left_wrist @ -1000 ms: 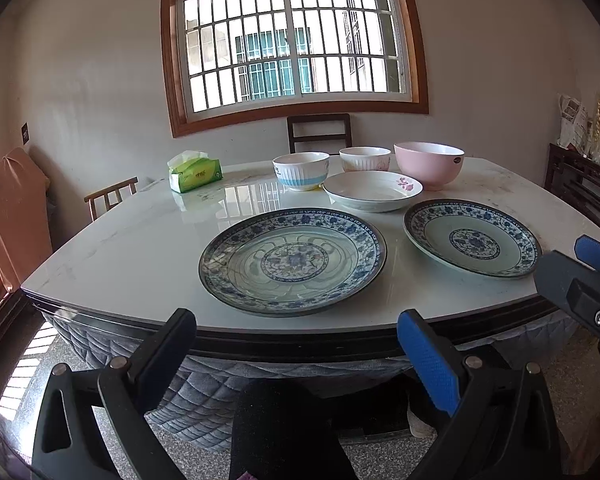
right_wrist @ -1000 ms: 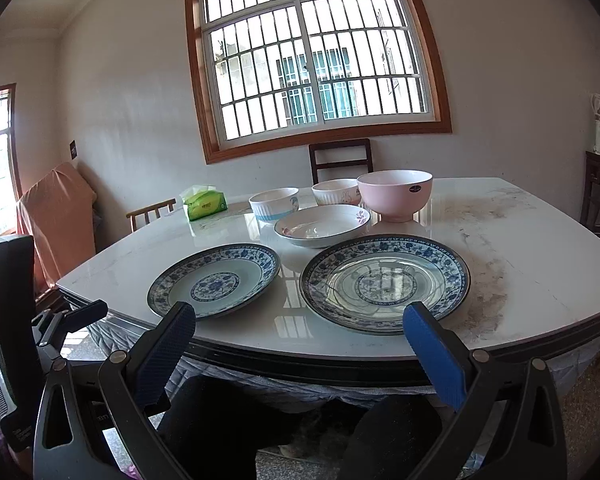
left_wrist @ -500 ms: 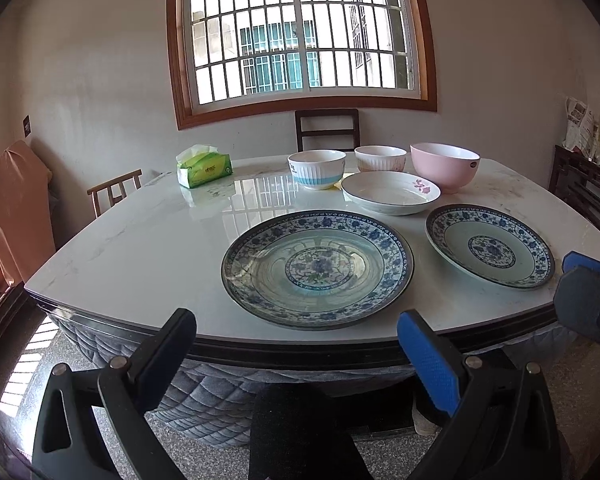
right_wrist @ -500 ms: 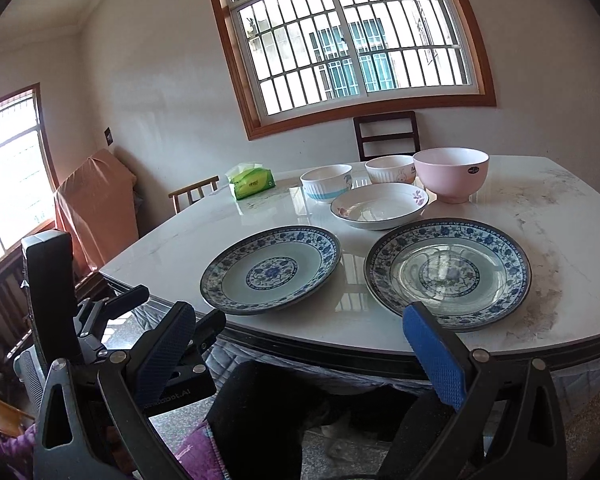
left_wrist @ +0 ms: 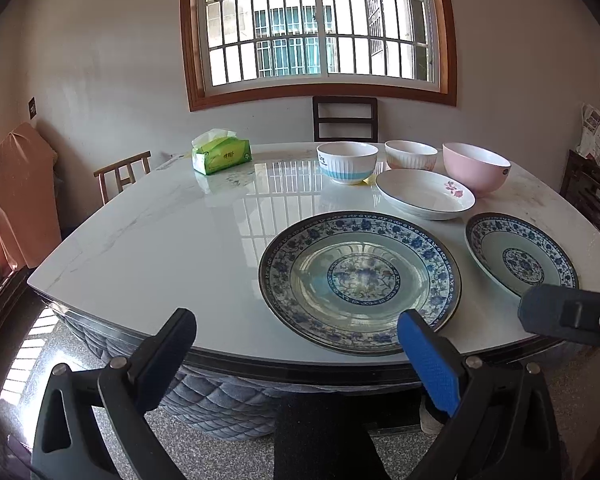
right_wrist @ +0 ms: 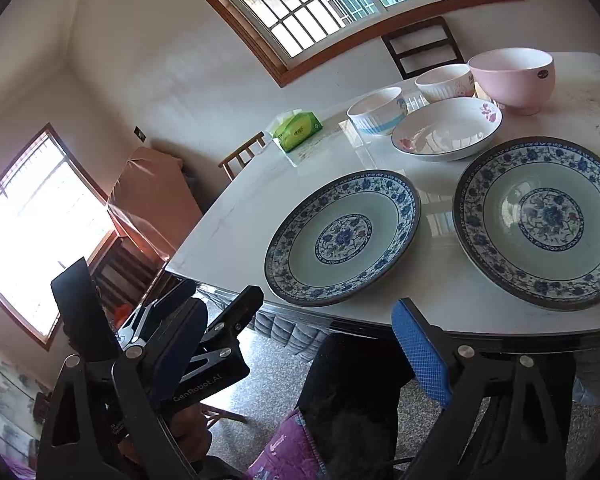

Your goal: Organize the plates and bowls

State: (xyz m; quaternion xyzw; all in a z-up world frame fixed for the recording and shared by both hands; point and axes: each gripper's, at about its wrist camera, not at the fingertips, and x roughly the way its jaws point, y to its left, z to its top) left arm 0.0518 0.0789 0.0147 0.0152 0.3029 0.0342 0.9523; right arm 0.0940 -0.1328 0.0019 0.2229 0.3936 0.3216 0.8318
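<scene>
On the white table (left_wrist: 172, 248) lie a large blue-patterned plate (left_wrist: 360, 280), a smaller blue-patterned plate (left_wrist: 520, 258), a white shallow dish with a pink flower (left_wrist: 424, 199), a white-and-blue bowl (left_wrist: 347, 162), a ribbed white bowl (left_wrist: 410, 154) and a pink bowl (left_wrist: 475, 167). My left gripper (left_wrist: 296, 344) is open and empty just before the table's near edge, close to the large plate. My right gripper (right_wrist: 296, 336) is open and empty below the table edge, near the smaller plate (right_wrist: 342, 238), with the large plate (right_wrist: 540, 220) to its right.
A green tissue box (left_wrist: 221, 155) stands at the far left of the table. Wooden chairs (left_wrist: 345, 118) stand behind and to the left of the table. A dark cabinet (left_wrist: 592, 192) is at the right. The person's legs are below the table edge.
Both grippers have moved closer to the table. The left view has shifted left, the right view has tilted and swung left. Nothing on the table has moved.
</scene>
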